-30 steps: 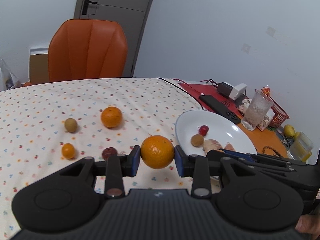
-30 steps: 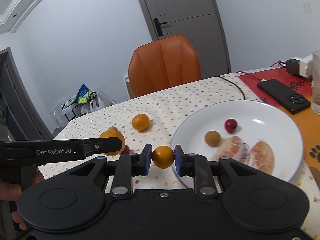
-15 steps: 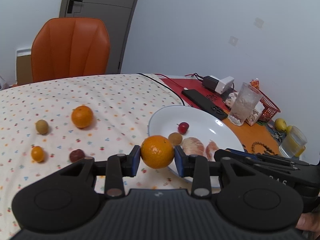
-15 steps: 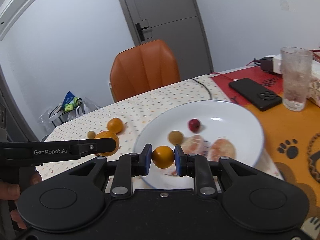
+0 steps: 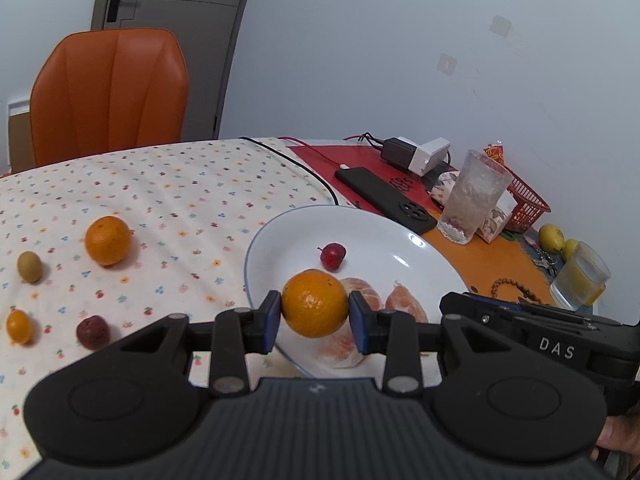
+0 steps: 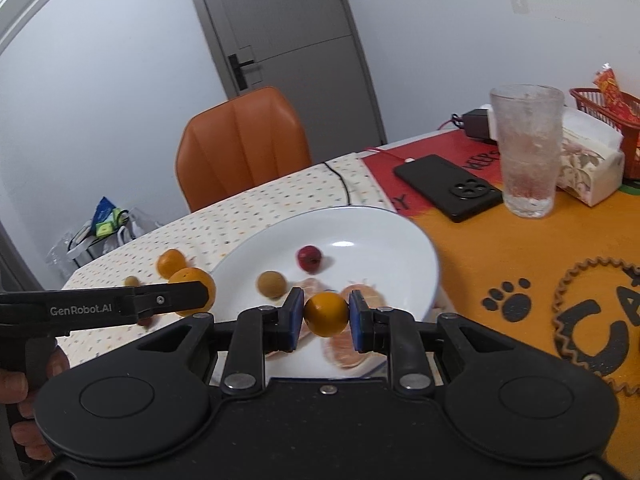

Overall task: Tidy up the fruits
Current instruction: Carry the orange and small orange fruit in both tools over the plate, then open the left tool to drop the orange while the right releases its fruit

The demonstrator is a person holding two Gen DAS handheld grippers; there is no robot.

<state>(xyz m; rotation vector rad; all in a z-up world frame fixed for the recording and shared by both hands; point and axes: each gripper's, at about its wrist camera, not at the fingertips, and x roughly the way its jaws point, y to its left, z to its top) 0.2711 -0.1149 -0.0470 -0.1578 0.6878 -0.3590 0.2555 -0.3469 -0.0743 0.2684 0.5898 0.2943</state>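
Floral tablecloth (image 5: 180, 200) spreads ahead & left of the L gripper (image 5: 315, 316); white plate (image 5: 384, 240) lies just ahead of both grippers, under their tips. L gripper pinches a mandarin (image 5: 315, 303) between blue pads, held over the plate's near-left rim. R gripper (image 6: 326, 315) pinches a small orange fruit (image 6: 326, 314), prob. a kumquat, over the plate's near part. On plate past the tips: two peeled citrus pieces (image 5: 402, 304), red crabapple-like fruit (image 5: 333, 256), brown round fruit (image 6: 271, 284). Left of L gripper on the cloth: another mandarin (image 5: 107, 240), greenish-brown fruit (image 5: 29, 266), small orange fruit (image 5: 18, 326), dark red fruit (image 5: 92, 332). Right & ahead: glass tumbler (image 6: 528, 148), black phone (image 6: 448, 186).
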